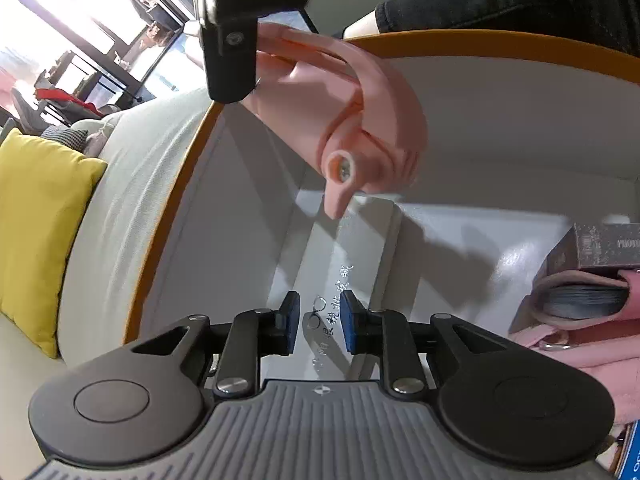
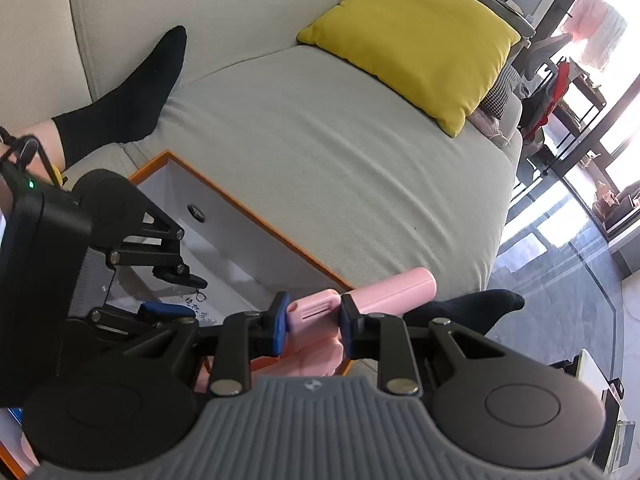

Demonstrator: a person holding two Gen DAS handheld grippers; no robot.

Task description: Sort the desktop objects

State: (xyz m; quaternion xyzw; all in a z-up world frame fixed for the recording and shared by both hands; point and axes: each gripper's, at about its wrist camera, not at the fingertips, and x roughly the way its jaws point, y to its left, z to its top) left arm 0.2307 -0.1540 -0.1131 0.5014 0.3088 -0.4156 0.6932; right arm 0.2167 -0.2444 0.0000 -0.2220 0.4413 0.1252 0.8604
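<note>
My right gripper (image 2: 313, 322) is shut on a pink folding stand (image 2: 320, 312), whose pink arm (image 2: 396, 286) sticks out forward over the box edge. In the left wrist view the same pink stand (image 1: 360, 120) hangs from the right gripper above the white box with an orange rim (image 1: 480, 46). My left gripper (image 1: 320, 326) is open and empty, low inside the box over its white floor with printed lettering (image 1: 336, 300). In the right wrist view the left gripper (image 2: 176, 294) shows at the left, inside the box (image 2: 240, 208).
A dark small box (image 1: 600, 248) and a pink wallet (image 1: 580, 320) lie at the box's right side. A grey sofa (image 2: 320, 140) with a yellow cushion (image 2: 420, 40) lies beyond the box. Feet in black socks (image 2: 132, 96) rest on the sofa.
</note>
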